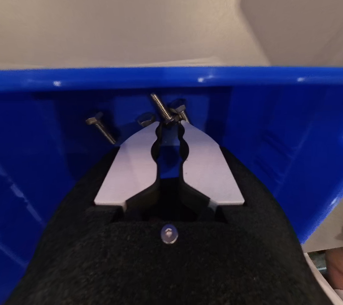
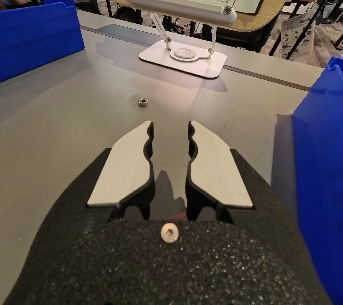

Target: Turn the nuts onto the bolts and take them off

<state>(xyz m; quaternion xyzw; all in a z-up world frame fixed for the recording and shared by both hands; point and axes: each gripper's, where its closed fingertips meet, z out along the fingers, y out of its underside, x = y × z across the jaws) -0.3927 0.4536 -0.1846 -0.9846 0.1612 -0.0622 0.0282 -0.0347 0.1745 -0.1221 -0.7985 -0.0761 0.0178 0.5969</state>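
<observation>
Left gripper (image 1: 169, 123) inside blue bin (image 1: 167, 76), clamped on bolt (image 1: 161, 108); loose bolt (image 1: 101, 128) nearby. Right gripper (image 2: 170, 125) parted over grey table (image 2: 55, 119), nut (image 2: 143, 102) just ahead

Grey worktop (image 2: 74, 129): nut (image 2: 143, 102) mid-surface; white stand base (image 2: 213, 65) near far edge; blue bins (image 2: 37, 39) at left and right edges.

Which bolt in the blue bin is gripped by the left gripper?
The middle bolt, its head pinched at the left gripper tips; the others lie free alongside.
</observation>
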